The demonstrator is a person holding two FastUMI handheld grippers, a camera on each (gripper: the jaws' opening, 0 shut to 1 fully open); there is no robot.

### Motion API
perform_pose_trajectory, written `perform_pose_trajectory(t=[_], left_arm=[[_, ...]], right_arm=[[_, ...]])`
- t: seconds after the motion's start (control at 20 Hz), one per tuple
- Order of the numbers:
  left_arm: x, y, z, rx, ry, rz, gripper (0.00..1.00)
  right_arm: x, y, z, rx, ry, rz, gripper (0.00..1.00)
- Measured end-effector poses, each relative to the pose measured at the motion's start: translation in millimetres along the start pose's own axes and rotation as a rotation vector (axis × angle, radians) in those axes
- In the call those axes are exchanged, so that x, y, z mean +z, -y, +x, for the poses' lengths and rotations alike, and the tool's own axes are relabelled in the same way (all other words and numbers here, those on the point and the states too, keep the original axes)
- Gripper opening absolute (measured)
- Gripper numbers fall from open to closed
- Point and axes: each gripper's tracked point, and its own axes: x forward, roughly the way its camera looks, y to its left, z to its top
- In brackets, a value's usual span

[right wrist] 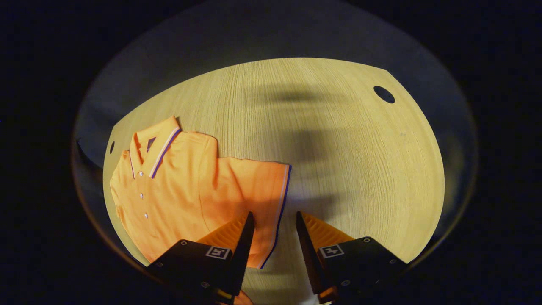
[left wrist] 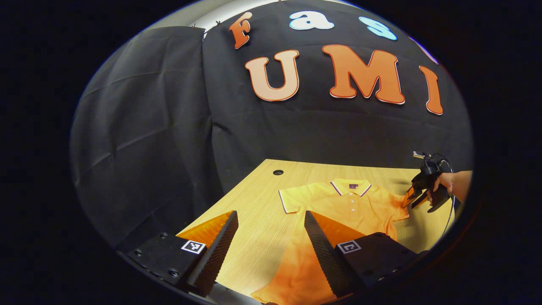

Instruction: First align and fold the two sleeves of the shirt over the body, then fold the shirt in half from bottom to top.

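One orange polo shirt was laid flat on the wooden desk, front side up. In the left claw view its long axis ran away from the camera, with the hem near and the collar at the far end. Two short sleeves were counted, both spread out to the sides, and three small buttons were seen under the collar.

The left claw was held wide open above the lower part of the shirt; nothing was between its fingers, and whether they touched the cloth could not be told.

In the right claw view, the right claw was seen moderately open, with the striped cuff of one sleeve lying in the gap. The cloth was not pressed by the fingers. Farther off in the left claw view, this claw was seen at the sleeve edge, held by a hand.

Two round holes were counted in the desk.
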Motion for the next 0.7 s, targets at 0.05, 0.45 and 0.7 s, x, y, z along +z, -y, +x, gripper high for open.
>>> perform_pose_trajectory(t=[0.05,0.45,0.7], left_arm=[[-4,0,1,0.002,-0.004,-0.005,0.97],[-10,-1,1,0.011,-0.033,-0.022,0.97],[-14,-1,-1,0.031,-0.057,-0.032,0.97]], right_arm=[[-1,-1,0,-0.021,-0.011,-0.013,0.59],[3,-33,-9,0.15,-0.051,0.051,0.16],[24,-68,-28,0.324,-0.007,0.121,0.06]])
